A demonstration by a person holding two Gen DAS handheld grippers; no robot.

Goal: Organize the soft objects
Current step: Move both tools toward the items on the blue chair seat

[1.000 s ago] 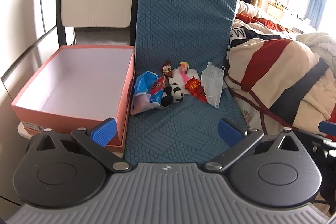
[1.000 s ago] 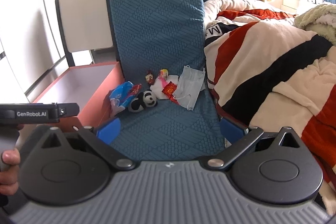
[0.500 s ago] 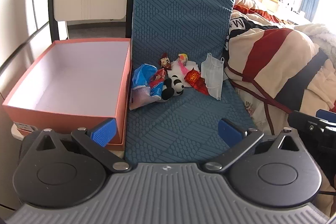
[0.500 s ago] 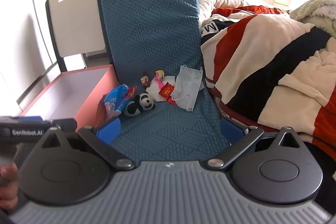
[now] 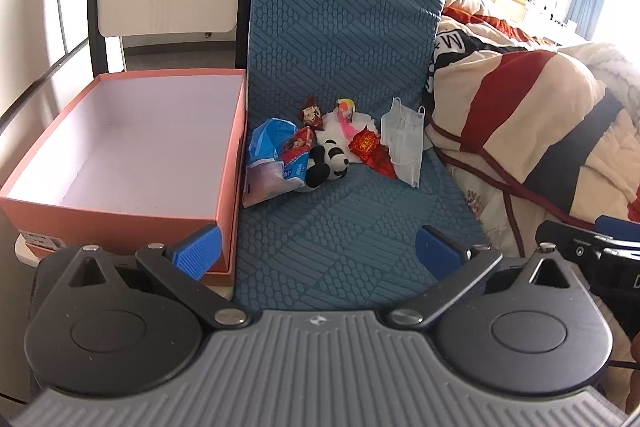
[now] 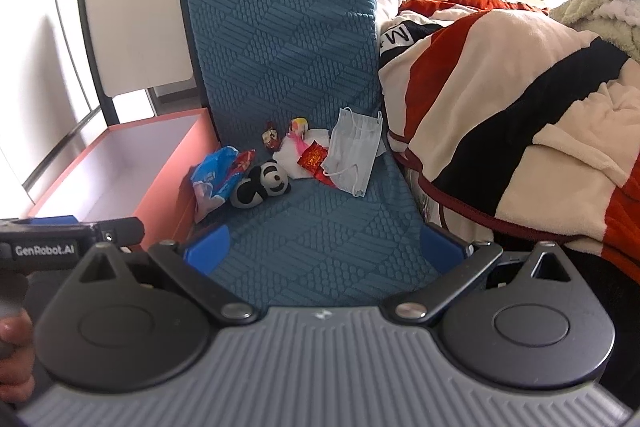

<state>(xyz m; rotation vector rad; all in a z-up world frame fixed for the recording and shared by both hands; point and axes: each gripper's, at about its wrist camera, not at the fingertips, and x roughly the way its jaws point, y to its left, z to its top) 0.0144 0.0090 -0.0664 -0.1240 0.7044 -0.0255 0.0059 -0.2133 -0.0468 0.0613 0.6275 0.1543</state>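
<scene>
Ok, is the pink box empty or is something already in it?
Empty: the pink box shows only bare pale floor in the left wrist view.

"genrobot.ai" on left gripper (image 6: 48,249).

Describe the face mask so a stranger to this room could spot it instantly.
Find the blue quilted chair cushion between the orange box and the striped blanket. At the back of its seat lies a small pile; the face mask is at its right end, nearest the blanket. It is the only pale, flat, pleated piece with ear loops.
</scene>
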